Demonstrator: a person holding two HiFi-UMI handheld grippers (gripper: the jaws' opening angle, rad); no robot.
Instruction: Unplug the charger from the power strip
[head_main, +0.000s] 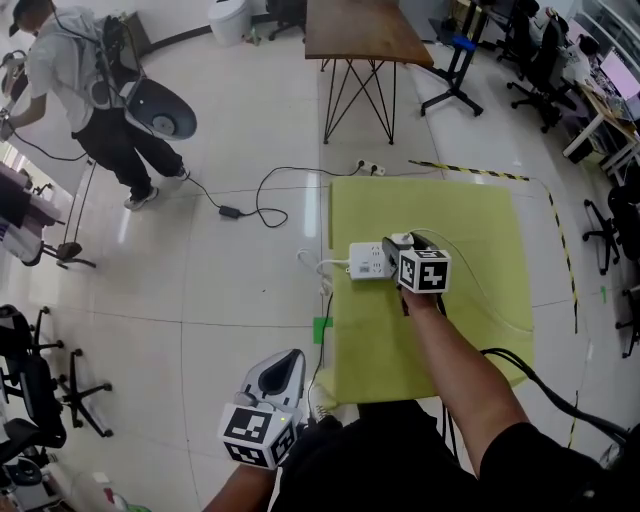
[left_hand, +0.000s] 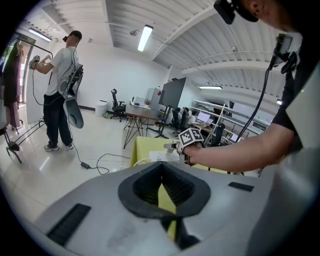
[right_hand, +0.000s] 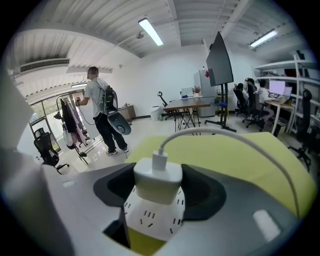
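Right gripper view: claw (right_hand: 159, 183) on charger (right_hand: 157, 172)

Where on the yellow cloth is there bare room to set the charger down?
Free: the far half of the yellow cloth beyond the power strip, and the near-left corner. Crowded: around the strip, where the right gripper grips the charger; its white cable crosses the right side.

Cover: yellow-green cloth (head_main: 450, 300), spread flat.
Table: wooden table (head_main: 360, 30) on thin black legs, beyond the cloth.
Bystander: person (head_main: 90, 90) standing far left, pale shirt, dark trousers, backpack.
Floor lead: black cable (head_main: 232, 211) with an adapter block, looping between person and cloth.
Marking: striped tape (head_main: 470, 172) by the cloth's far edge.
Seating: black office chairs (head_main: 45, 390), left edge.
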